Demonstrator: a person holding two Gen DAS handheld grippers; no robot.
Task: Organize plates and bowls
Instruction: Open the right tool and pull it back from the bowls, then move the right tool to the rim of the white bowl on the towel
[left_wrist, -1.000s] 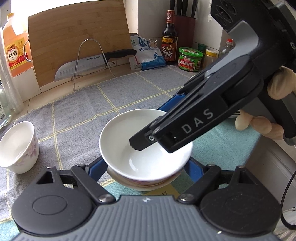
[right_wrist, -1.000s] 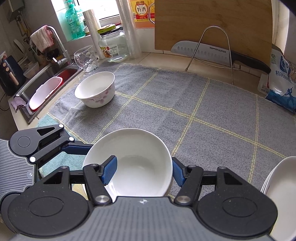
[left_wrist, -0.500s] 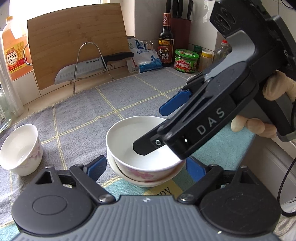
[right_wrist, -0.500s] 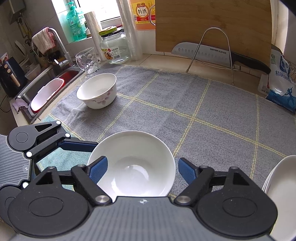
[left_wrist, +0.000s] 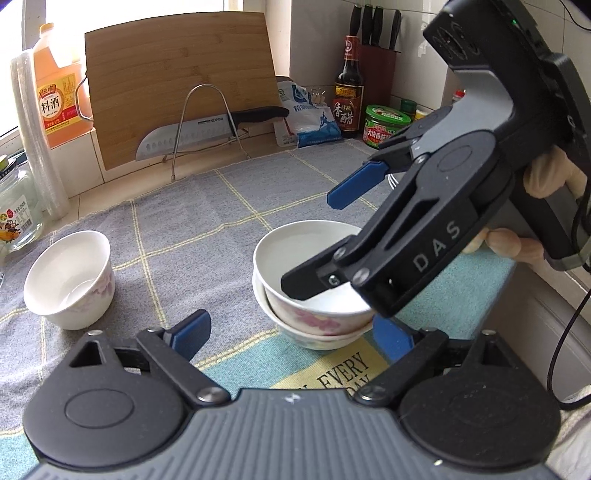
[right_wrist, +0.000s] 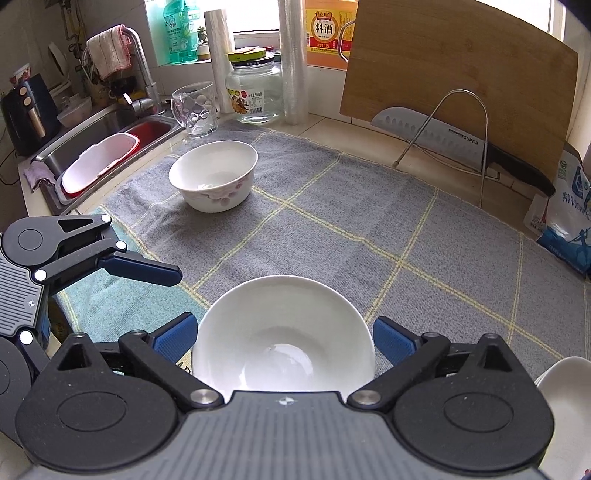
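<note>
**Risk of knocking the nested bowls**

While the top bowl (left_wrist: 314, 266) sits nested in a lower bowl (left_wrist: 314, 338) at the near edge of the grey mat (left_wrist: 229, 221), I keep both tongs released. My right gripper (right_wrist: 282, 341) has its fingers spread on either side of the rim, not touching as far as I can tell; my left gripper (left_wrist: 291, 336) is also spread wide. If I pull away crooked, a pad could catch the rim and tip the pair toward the counter edge. One single bowl (right_wrist: 213, 181) waits far left; a careless reach could push it toward the sink (right_wrist: 55, 158).
</note>
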